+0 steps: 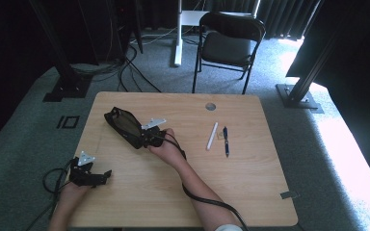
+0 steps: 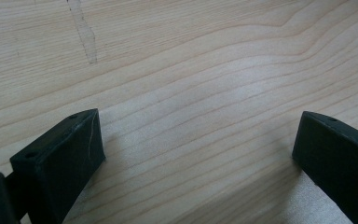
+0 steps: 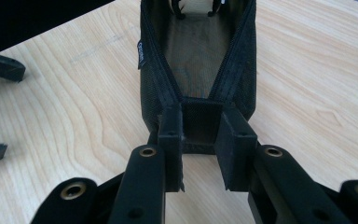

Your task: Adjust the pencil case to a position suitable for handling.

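A black zip pouch (image 1: pixel 122 124) lies open on the wooden table (image 1: pixel 231 192), left of the middle. My right gripper (image 1: pixel 143 137) is at the pouch's near end. In the right gripper view the two pads of the gripper (image 3: pixel 200 128) press on the narrow end of the pouch (image 3: pixel 196 56), whose zip gapes away from me and shows a dark lining. My left gripper (image 1: pixel 102 176) rests near the table's front left corner. Its jaws (image 2: pixel 196 140) stand wide apart over bare wood with nothing between them.
A white pen (image 1: pixel 212 136) and a dark blue pen (image 1: pixel 226 141) lie side by side right of the middle. A round cable hole (image 1: pixel 210 106) sits near the far edge. A black folding chair (image 1: pixel 229 45) stands beyond the table. Cables trail off the front.
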### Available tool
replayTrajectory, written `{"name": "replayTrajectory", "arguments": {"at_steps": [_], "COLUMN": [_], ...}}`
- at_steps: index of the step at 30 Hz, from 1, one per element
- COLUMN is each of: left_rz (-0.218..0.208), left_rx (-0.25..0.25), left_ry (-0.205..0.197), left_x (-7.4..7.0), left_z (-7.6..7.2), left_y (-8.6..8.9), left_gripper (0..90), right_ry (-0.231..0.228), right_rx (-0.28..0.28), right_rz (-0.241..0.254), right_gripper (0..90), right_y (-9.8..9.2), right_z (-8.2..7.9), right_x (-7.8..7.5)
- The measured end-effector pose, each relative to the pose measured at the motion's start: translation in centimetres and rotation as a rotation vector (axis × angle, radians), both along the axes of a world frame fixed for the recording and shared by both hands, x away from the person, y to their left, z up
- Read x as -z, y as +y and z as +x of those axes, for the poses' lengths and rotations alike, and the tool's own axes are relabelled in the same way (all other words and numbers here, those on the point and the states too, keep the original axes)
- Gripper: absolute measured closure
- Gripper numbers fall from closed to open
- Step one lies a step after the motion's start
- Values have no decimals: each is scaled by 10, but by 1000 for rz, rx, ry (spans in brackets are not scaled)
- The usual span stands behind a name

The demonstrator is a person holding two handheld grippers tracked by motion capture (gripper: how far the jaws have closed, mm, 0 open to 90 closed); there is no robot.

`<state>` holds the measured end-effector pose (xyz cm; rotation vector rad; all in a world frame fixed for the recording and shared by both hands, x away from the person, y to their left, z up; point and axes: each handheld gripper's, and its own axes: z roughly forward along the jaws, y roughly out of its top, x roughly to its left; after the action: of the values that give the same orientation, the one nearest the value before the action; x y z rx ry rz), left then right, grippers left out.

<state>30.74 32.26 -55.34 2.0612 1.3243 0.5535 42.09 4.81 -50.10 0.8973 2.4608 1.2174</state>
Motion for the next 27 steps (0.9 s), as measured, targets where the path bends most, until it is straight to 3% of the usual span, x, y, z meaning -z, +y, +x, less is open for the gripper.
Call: {"name": "replayTrajectory", "arguments": {"at_steps": [15, 27], "left_rz": [0, 0], "left_rx": [0, 0], "left_ry": [0, 0], "left_x": [0, 0], "left_z": [0, 0], "left_y": [0, 0], "left_gripper": [21, 21], "right_ry": [33, 18], "right_rx": [6, 10], "right_rz": [12, 13], "right_gripper": [731, 731], "right_y": [-40, -80], "right_z": [-15, -38], "right_x": [0, -1]}}
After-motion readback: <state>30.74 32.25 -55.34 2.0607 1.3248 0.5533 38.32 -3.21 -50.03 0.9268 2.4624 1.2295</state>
